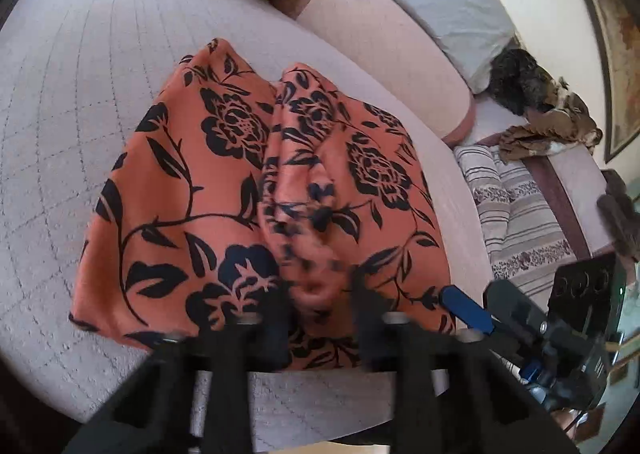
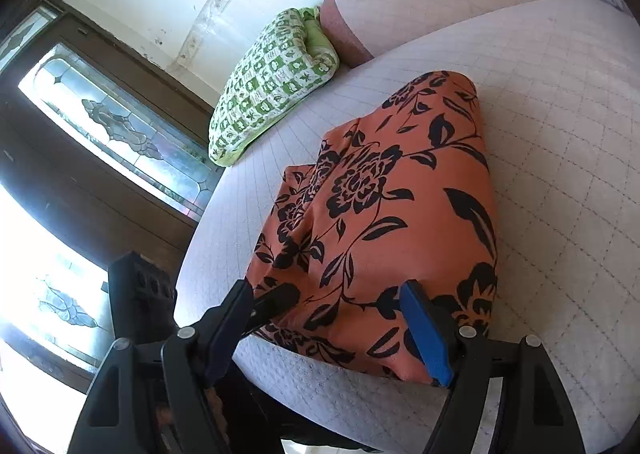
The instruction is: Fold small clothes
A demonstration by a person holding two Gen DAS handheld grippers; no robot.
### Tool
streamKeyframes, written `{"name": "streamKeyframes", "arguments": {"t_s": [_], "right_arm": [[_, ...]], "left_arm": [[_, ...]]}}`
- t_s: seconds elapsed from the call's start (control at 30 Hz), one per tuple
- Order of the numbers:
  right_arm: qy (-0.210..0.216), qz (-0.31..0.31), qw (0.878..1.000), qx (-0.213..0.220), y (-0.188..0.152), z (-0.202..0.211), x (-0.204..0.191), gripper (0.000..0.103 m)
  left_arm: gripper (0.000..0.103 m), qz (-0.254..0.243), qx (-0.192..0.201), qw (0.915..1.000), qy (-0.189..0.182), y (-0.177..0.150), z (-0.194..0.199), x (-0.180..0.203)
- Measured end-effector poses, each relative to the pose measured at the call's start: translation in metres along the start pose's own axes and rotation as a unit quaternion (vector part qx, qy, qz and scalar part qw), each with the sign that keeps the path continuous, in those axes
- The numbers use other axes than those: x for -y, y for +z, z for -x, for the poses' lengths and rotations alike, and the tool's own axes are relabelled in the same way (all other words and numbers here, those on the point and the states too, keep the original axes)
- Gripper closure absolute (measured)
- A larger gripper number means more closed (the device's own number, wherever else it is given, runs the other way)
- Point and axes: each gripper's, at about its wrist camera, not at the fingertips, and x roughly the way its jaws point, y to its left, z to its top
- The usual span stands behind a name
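Note:
An orange garment with black flowers [image 1: 224,189] lies folded on the quilted pale sofa seat [image 1: 80,93]; it also shows in the right wrist view [image 2: 384,221]. My left gripper [image 1: 320,294] is at its near edge, with a bunched fold of the cloth between its black fingers [image 1: 368,298]. My right gripper [image 2: 344,306] is open at the garment's near edge, its blue-padded finger [image 2: 424,330] on the cloth. It also shows at the right of the left wrist view [image 1: 468,310].
A green and white patterned cushion [image 2: 272,81] lies at the back of the seat. A grey pillow [image 1: 436,1], a striped cushion [image 1: 516,213] and dark and brown clothes [image 1: 536,105] lie to the right. A dark wooden door with glass panes [image 2: 100,125] stands at the left.

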Motion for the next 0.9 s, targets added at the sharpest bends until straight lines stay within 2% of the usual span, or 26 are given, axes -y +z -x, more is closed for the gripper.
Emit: {"name": "streamKeyframes", "arguments": {"t_s": [0.07, 0.13, 0.17, 0.2, 0.23, 0.27, 0.3, 0.33, 0.37, 0.4, 0.43, 0.5, 0.6, 0.7, 0.8, 0.83, 0.9], "right_arm": [[0.000, 0.001, 1.000, -0.003, 0.000, 0.006, 0.002, 0.024], [-0.003, 0.001, 1.000, -0.006, 0.002, 0.006, 0.002, 0.024], [-0.003, 0.000, 1.000, -0.007, 0.002, 0.008, 0.001, 0.024], [-0.004, 0.002, 1.000, -0.005, 0.002, 0.009, 0.000, 0.024], [-0.008, 0.005, 1.000, -0.003, 0.003, 0.007, -0.002, 0.024], [-0.011, 0.009, 1.000, -0.003, 0.006, 0.007, -0.003, 0.024], [-0.014, 0.011, 1.000, -0.006, 0.008, 0.006, -0.005, 0.024], [-0.021, 0.012, 1.000, -0.009, 0.010, 0.003, -0.006, 0.024], [-0.028, 0.013, 0.999, -0.014, 0.013, 0.000, -0.007, 0.024], [-0.035, 0.013, 0.999, -0.021, 0.017, -0.004, -0.010, 0.024], [-0.039, 0.017, 0.999, -0.028, 0.021, -0.007, -0.014, 0.024], [-0.054, 0.049, 0.996, -0.049, 0.035, -0.016, -0.030, 0.023], [-0.099, 0.102, 0.985, -0.096, 0.063, -0.047, -0.066, 0.020], [-0.127, 0.116, 0.974, -0.146, 0.095, -0.098, -0.099, 0.020], [-0.182, 0.123, 0.956, -0.192, 0.120, -0.157, -0.126, 0.020], [-0.214, 0.131, 0.942, -0.222, 0.124, -0.187, -0.131, 0.020], [-0.247, 0.119, 0.931, -0.242, 0.126, -0.219, -0.127, 0.020]], "left_arm": [[0.092, 0.033, 0.000, 0.9993, -0.016, 0.008, 0.004, -0.006], [0.093, 0.012, 0.036, 0.9993, 0.000, 0.013, 0.023, 0.005], [0.093, -0.045, 0.090, 0.9945, 0.030, 0.012, 0.046, 0.029], [0.093, -0.091, 0.120, 0.9873, 0.050, 0.009, 0.058, 0.046], [0.093, -0.143, 0.149, 0.9754, 0.078, 0.002, 0.066, 0.063], [0.093, -0.180, 0.162, 0.9646, 0.106, -0.004, 0.066, 0.072], [0.093, -0.194, 0.147, 0.9617, 0.127, -0.009, 0.054, 0.070], [0.093, -0.173, 0.115, 0.9698, 0.128, -0.009, 0.039, 0.057], [0.093, -0.135, 0.064, 0.9803, 0.130, -0.008, 0.016, 0.037], [0.092, -0.086, 0.020, 0.9872, 0.133, -0.010, -0.005, 0.012], [0.092, -0.057, 0.017, 0.9915, 0.116, -0.013, -0.010, -0.004], [0.092, -0.046, 0.026, 0.9940, 0.095, -0.011, -0.005, -0.006], [0.092, -0.048, 0.031, 0.9938, 0.095, -0.010, -0.007, -0.007], [0.091, -0.066, 0.040, 0.9915, 0.105, -0.014, -0.002, -0.006], [0.091, -0.092, 0.046, 0.9875, 0.119, -0.018, 0.000, -0.001], [0.091, -0.102, 0.048, 0.9858, 0.125, -0.018, -0.005, 0.004], [0.091, -0.127, 0.053, 0.9809, 0.137, -0.021, -0.004, 0.010]]}}
